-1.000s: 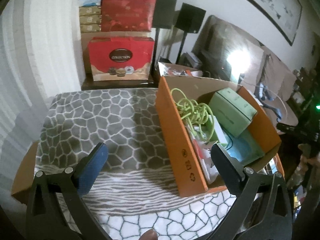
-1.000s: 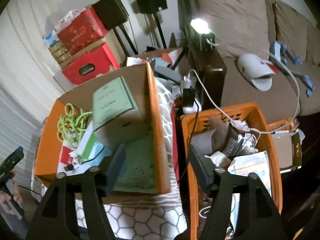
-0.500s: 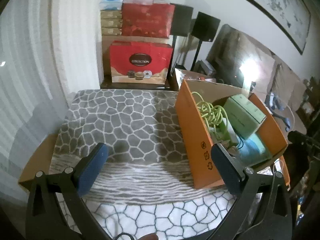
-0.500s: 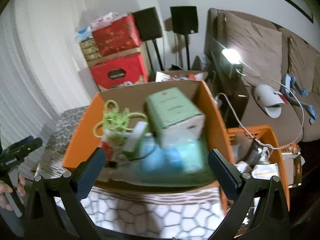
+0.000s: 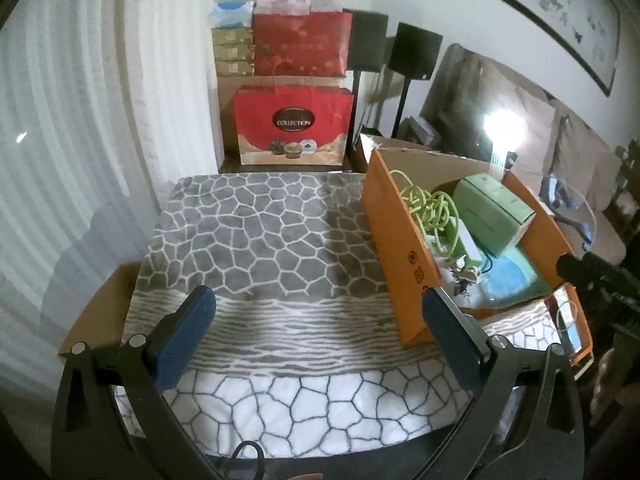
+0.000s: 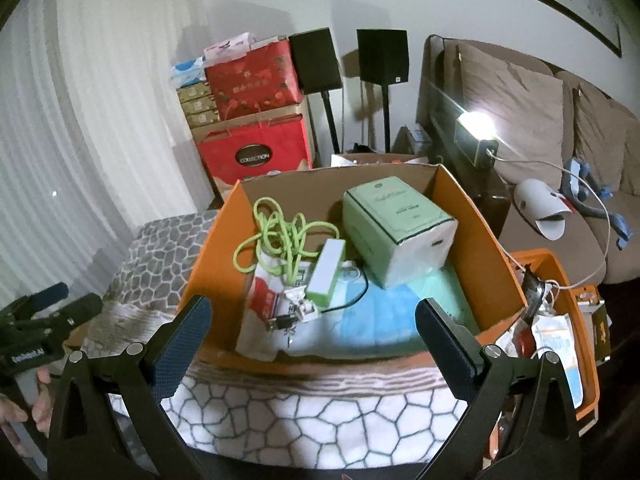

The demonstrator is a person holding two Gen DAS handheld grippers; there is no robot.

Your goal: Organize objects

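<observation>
An orange cardboard box [image 6: 476,240] stands on a table covered with a grey and white patterned cloth [image 5: 260,232]. It holds a green tissue pack [image 6: 396,224], a coiled lime cable [image 6: 280,236], a white and green power bank [image 6: 326,272], a blue and mint packet [image 6: 380,320] and small clutter. The box also shows in the left wrist view [image 5: 394,248]. My right gripper [image 6: 314,332] is open and empty, just in front of the box. My left gripper [image 5: 320,332] is open and empty over the cloth, left of the box.
An orange crate [image 6: 560,280] of papers and cables sits right of the box. Red gift boxes [image 5: 294,128] are stacked behind the table beside two black speakers [image 6: 382,60]. A brown sofa [image 6: 540,120] with a lit lamp [image 6: 476,128] lies to the right.
My right gripper has swung left from over the crate and backed away to face the box squarely. My left gripper has drawn back and left, so more cloth shows.
</observation>
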